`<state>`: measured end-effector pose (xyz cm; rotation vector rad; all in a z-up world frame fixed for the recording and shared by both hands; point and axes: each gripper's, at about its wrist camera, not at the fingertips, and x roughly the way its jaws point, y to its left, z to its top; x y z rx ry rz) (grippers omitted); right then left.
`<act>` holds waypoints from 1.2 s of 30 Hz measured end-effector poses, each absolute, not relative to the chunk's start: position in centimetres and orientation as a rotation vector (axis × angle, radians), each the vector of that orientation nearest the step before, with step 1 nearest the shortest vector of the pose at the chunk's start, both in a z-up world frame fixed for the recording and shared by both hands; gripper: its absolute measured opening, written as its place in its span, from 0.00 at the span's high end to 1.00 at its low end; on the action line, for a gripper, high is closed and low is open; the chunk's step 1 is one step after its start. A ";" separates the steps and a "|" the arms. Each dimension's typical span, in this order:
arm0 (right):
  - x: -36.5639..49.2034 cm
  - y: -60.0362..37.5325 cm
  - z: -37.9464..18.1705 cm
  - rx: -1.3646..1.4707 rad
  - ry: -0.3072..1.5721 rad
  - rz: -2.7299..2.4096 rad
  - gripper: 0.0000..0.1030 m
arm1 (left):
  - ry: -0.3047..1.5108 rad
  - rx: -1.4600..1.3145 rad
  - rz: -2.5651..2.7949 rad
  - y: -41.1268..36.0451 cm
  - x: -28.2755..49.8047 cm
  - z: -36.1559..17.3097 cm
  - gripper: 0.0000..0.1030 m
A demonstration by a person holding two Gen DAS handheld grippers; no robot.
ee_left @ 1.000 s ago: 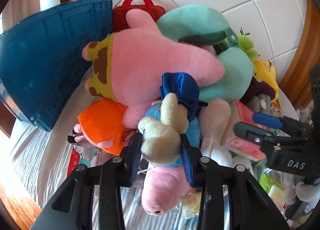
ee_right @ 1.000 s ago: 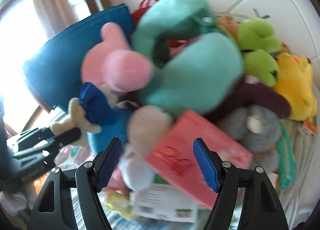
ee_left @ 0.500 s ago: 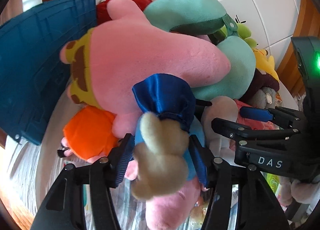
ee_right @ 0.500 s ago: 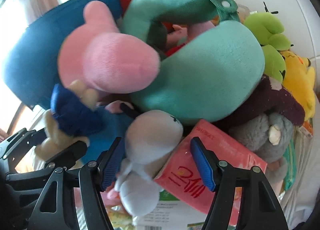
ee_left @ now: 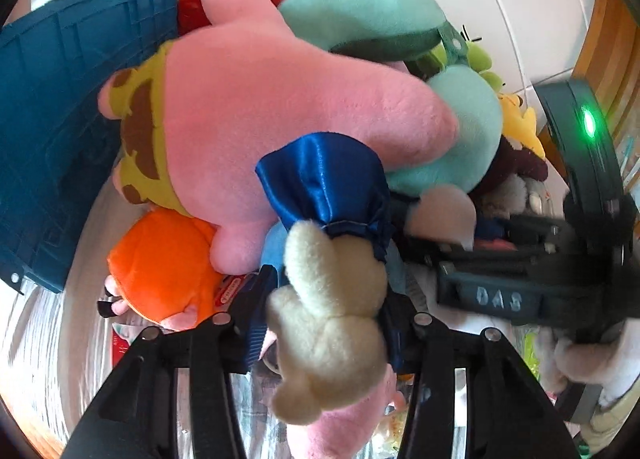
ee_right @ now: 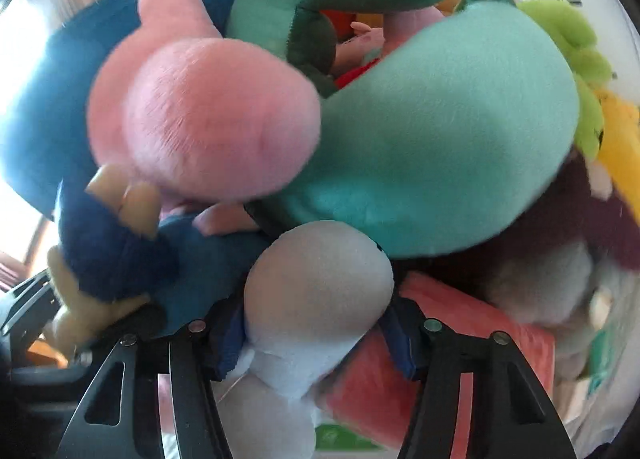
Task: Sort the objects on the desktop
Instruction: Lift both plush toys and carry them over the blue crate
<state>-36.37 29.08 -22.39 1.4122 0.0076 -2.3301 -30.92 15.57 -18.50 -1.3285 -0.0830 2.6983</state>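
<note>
Plush toys lie heaped against a tiled wall beside a blue plastic crate (ee_left: pixel 60 131), so each pick has to be worked out of a crowded pile rather than off a bare surface. The left gripper (ee_left: pixel 324 333) is closed on a cream plush figure with a blue satin cloth (ee_left: pixel 332 299), its pads pressed into both sides of the soft body; the figure sits low between the fingers, in front of a big pink star plush (ee_left: pixel 260 115) and just beside an orange plush (ee_left: pixel 160 263). That deep bite probably suits a squashy toy, which could slip from a shallow pinch. The right gripper (ee_right: pixel 314 341) has its pads set around a pale grey-white plush (ee_right: pixel 316 291), narrowed until they touch its flanks and dent them a little, beneath a teal neck pillow (ee_right: pixel 440 131) and next to a red packet (ee_right: pixel 460 359). Both toys remain in the heap, and no sorting destination is evident apart from the crate.
</note>
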 end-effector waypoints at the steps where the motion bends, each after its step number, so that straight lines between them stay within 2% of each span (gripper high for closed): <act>1: -36.0 29.4 -22.4 1.406 -0.013 -2.329 0.43 | -0.077 -1.315 2.707 15.6 -30.7 -18.1 0.55; 5: -34.5 30.7 -20.5 1.326 -0.066 -2.356 0.43 | -0.055 -1.261 2.741 15.7 -29.9 -16.5 0.55; 13: -31.6 31.1 -13.8 1.109 -0.051 -2.435 0.43 | -0.041 -1.129 2.790 15.9 -27.7 -12.5 0.55; 22: -28.3 29.1 -7.7 0.952 -0.014 -2.485 0.43 | -0.032 -0.989 2.901 11.9 -24.0 -8.3 0.55; 36: -27.3 22.6 -3.4 0.723 0.091 -2.333 0.43 | -0.078 -0.882 3.182 5.0 -20.0 -3.7 0.55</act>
